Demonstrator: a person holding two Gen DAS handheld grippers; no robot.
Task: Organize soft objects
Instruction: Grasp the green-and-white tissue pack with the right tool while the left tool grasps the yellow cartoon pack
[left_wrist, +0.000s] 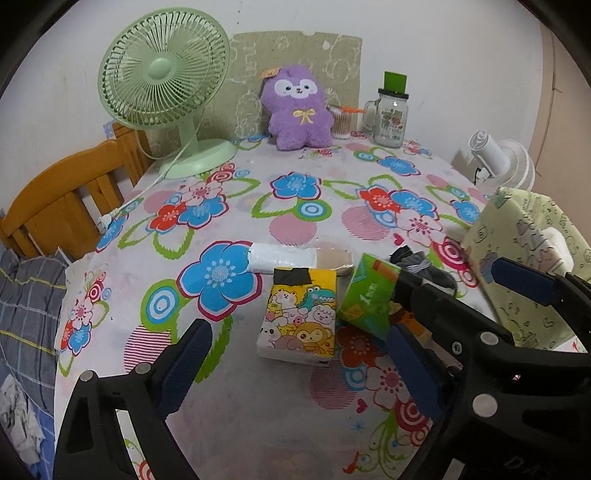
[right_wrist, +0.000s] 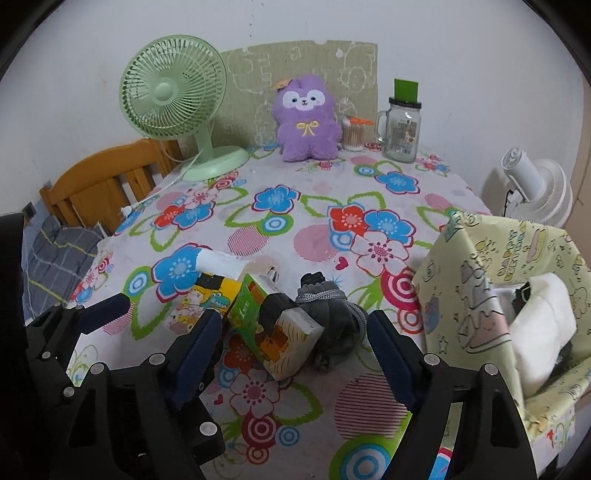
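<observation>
Tissue packs — cartoon-printed yellow, green, orange — lie heaped beside balled grey socks on the flowered surface. Left gripper spread wide, empty; right gripper wide too, straddling socks, nothing held.

We see the tissue packs left of the sock bundle on the desk, the box right, the plush toy behind.

Fluffy plush toy, glossy tablecloth
</observation>
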